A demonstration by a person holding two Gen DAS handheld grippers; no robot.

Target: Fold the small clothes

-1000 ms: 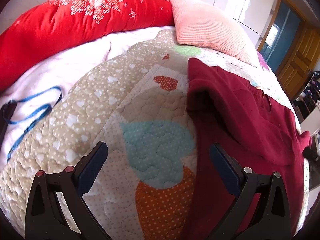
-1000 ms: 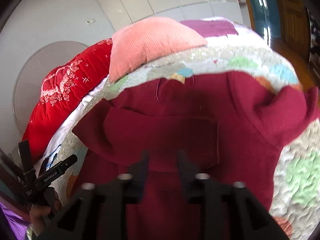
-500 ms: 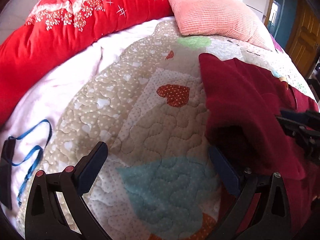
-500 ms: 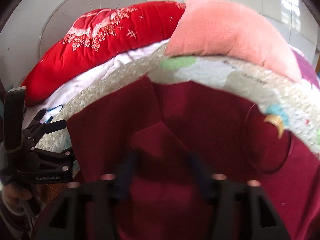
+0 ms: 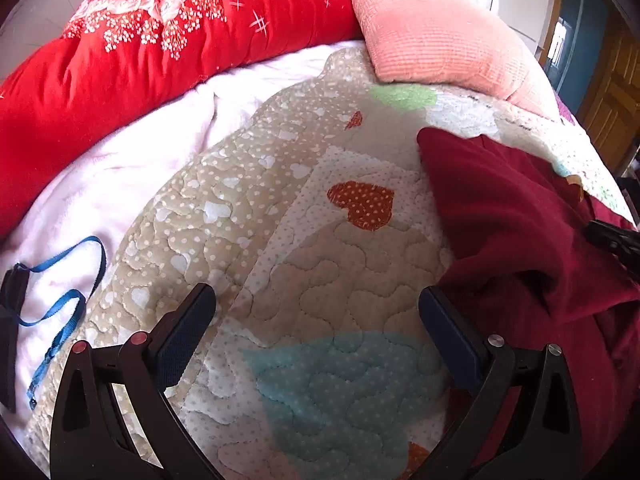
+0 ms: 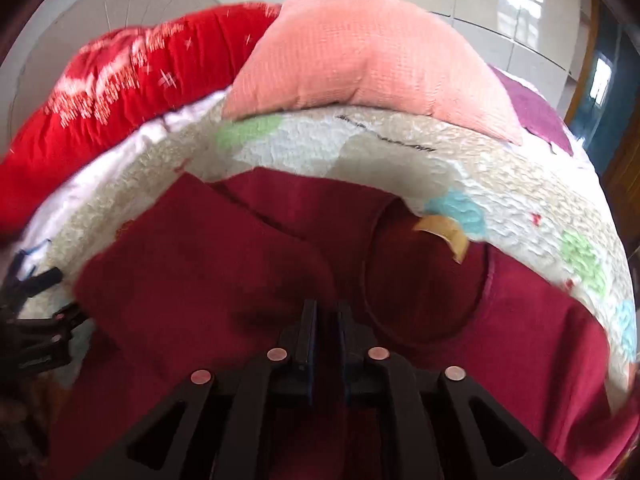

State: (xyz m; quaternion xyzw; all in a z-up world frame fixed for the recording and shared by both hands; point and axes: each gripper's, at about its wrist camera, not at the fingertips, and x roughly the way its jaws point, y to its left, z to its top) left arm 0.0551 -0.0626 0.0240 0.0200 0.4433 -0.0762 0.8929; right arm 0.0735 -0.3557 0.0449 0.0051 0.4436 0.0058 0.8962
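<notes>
A dark red sweater (image 6: 200,280) lies on the patchwork quilt (image 5: 320,272), its left sleeve folded over the body. In the left wrist view the sweater (image 5: 512,232) fills the right side. My left gripper (image 5: 316,312) is open and empty above the quilt, with its right finger (image 5: 448,332) at the sweater's left edge. My right gripper (image 6: 326,320) is shut, or nearly so, on a fold of the sweater below the neckline (image 6: 420,272). A tan label (image 6: 448,232) shows at the collar.
A pink pillow (image 6: 360,60) and a red duvet (image 5: 140,60) lie at the head of the bed. A blue strap (image 5: 68,280) lies on the white sheet (image 5: 120,184) at the left. A wooden door (image 5: 612,112) stands at the far right.
The right gripper's jaws have gone from apart to nearly together on the sweater's fold. Both views have moved up the bed towards the pillows. The left gripper stays open.
</notes>
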